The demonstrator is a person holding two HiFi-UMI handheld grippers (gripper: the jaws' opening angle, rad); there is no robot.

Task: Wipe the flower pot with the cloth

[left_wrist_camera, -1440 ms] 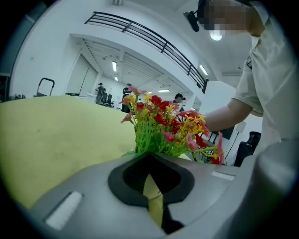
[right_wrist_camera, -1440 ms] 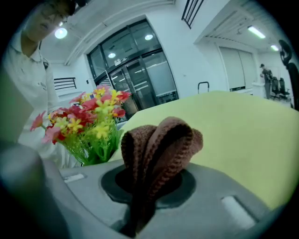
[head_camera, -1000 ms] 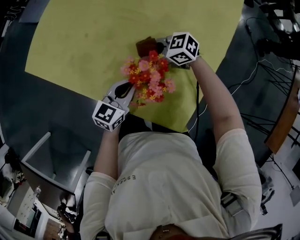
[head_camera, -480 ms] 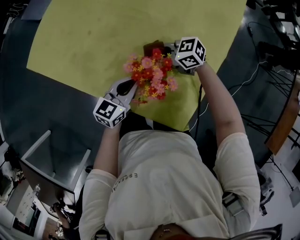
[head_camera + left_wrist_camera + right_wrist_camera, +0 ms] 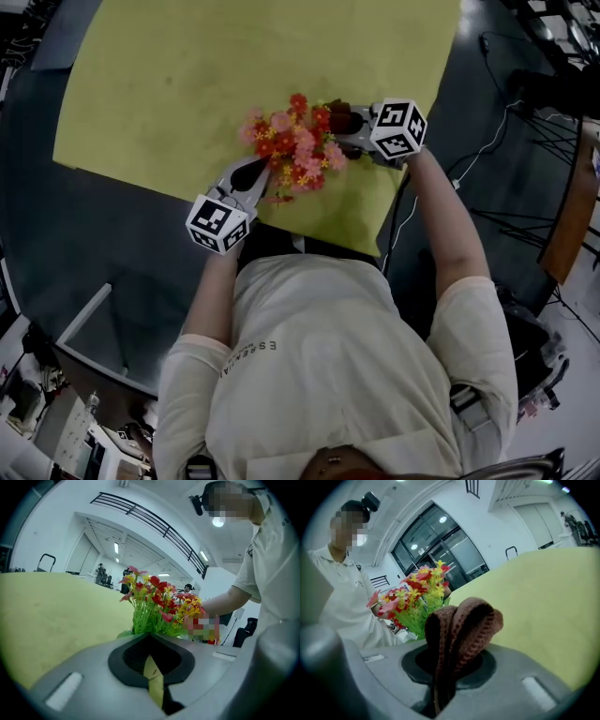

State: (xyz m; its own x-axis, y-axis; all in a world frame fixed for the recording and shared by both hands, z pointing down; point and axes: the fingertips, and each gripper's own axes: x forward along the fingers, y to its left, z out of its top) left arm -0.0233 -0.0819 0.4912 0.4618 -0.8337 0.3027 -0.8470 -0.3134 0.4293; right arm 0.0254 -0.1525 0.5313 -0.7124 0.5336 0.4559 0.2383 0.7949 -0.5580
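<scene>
Forearms (image 5: 441, 216) reach forward flanking the flowers (image 5: 295, 142); left claw (image 5: 251, 175) pinches a yellowish strip (image 5: 153, 680), right claw (image 5: 351, 126) grips the brown cloth (image 5: 461, 620).

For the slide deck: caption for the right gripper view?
Right tongs clamped on a folded brown cloth, flowers behind at left, yellow table at right.

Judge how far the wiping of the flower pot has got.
Done: the right gripper is shut on the brown cloth, beside the flowers. In hand: the left gripper is shut on a thin yellowish strip at the flowers' base, seemingly steadying them. Left: the pot is hidden under the flowers, so no wiping contact or wiped surface shows.
</scene>
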